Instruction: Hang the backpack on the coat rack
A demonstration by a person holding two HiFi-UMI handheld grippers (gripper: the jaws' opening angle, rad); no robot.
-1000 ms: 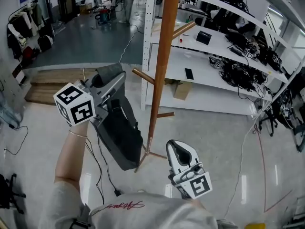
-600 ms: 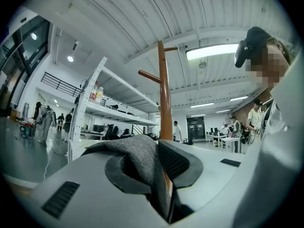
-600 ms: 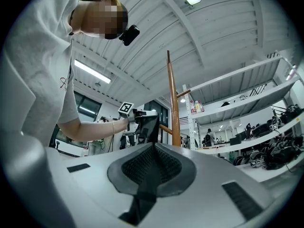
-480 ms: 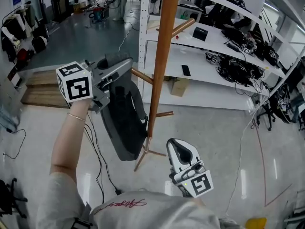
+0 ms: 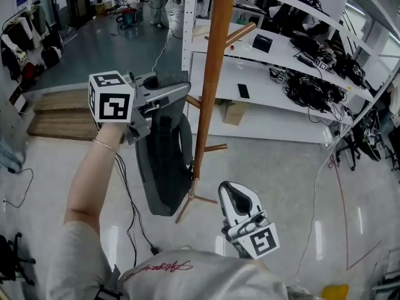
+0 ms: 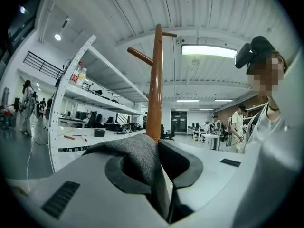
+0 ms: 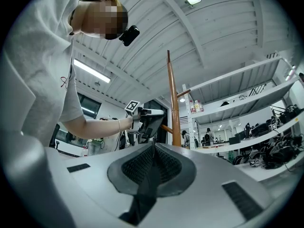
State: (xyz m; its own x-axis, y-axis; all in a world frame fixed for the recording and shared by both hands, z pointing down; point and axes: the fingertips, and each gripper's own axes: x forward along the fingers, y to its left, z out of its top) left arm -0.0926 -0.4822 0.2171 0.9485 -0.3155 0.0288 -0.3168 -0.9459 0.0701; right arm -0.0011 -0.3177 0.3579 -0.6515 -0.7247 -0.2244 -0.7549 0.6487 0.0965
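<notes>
A dark grey backpack (image 5: 164,167) hangs from my left gripper (image 5: 182,90), which is shut on the grey fabric loop (image 6: 137,158) at the bag's top. The wooden coat rack pole (image 5: 211,80) stands just right of the bag, almost touching it. In the left gripper view the pole (image 6: 154,89) rises straight ahead of my left gripper (image 6: 157,145), with a peg (image 6: 140,56) slanting up to the left. A higher peg (image 5: 240,36) points right. My right gripper (image 5: 230,194) waits low near my body, shut with nothing in it, pointing toward the rack (image 7: 173,103).
White shelving (image 5: 284,114) with cables and electronics stands behind the rack. The rack's splayed feet (image 5: 199,199) rest on the glossy floor. A black cable (image 5: 132,220) trails on the floor at the left. A low wooden platform (image 5: 53,114) lies at the far left.
My left gripper has carried the backpack rightward and slightly up, closer to the pole, and the bag now hangs more upright. The right gripper has stayed put.
</notes>
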